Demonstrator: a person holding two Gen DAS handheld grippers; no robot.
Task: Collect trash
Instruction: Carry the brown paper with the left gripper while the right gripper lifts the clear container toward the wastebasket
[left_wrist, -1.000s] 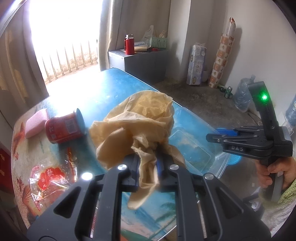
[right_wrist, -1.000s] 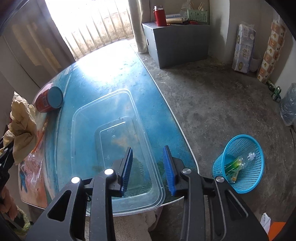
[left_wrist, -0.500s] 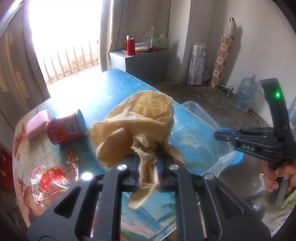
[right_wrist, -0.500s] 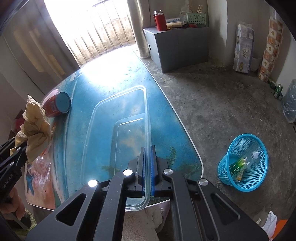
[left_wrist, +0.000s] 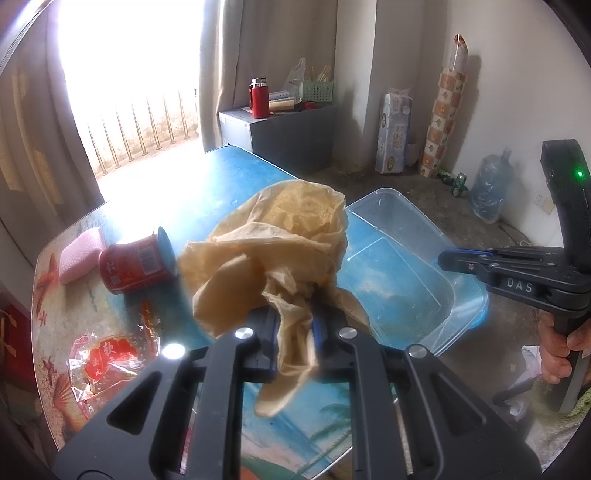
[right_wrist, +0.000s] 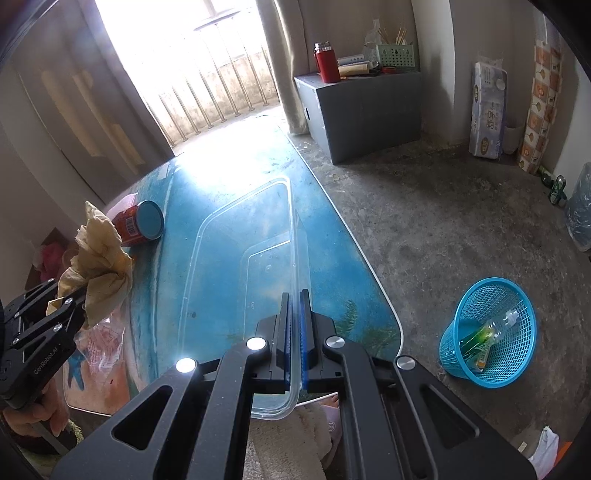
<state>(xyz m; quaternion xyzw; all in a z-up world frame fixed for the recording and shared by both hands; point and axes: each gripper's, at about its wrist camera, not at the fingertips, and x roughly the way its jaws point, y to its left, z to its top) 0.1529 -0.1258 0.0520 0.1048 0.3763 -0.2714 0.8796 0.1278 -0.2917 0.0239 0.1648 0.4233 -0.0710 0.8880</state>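
Between left tongs (left_wrist: 293, 328), crumpled tan paper (left_wrist: 269, 251) clamped, held above desk (left_wrist: 207, 192). Right tongs (right_wrist: 294, 339) pinched on clear tub (right_wrist: 236, 266) rim. Tub right of paper; long axis runs away from right tongs. Blue basket (right_wrist: 487, 332) on floor, farther right, nearer right tongs.

Your left gripper (left_wrist: 293, 325) is clamped on a crumpled tan paper wad (left_wrist: 273, 251), which bulges up above the jaws while a loose tail hangs down between them. Behind the wad a red can (left_wrist: 135, 264) lies on its side on the blue table (left_wrist: 207, 184), with a pink sponge (left_wrist: 79, 251) just beside it to the left. A clear red-printed wrapper (left_wrist: 107, 360) lies nearer you at the left edge. To the right, a clear plastic container (left_wrist: 402, 266) sits at the table's right edge. Your right gripper (left_wrist: 448, 258) reaches its rim from the right; whether its fingers pinch the rim you cannot tell from here. Your right hand (left_wrist: 561, 347) grips its handle.
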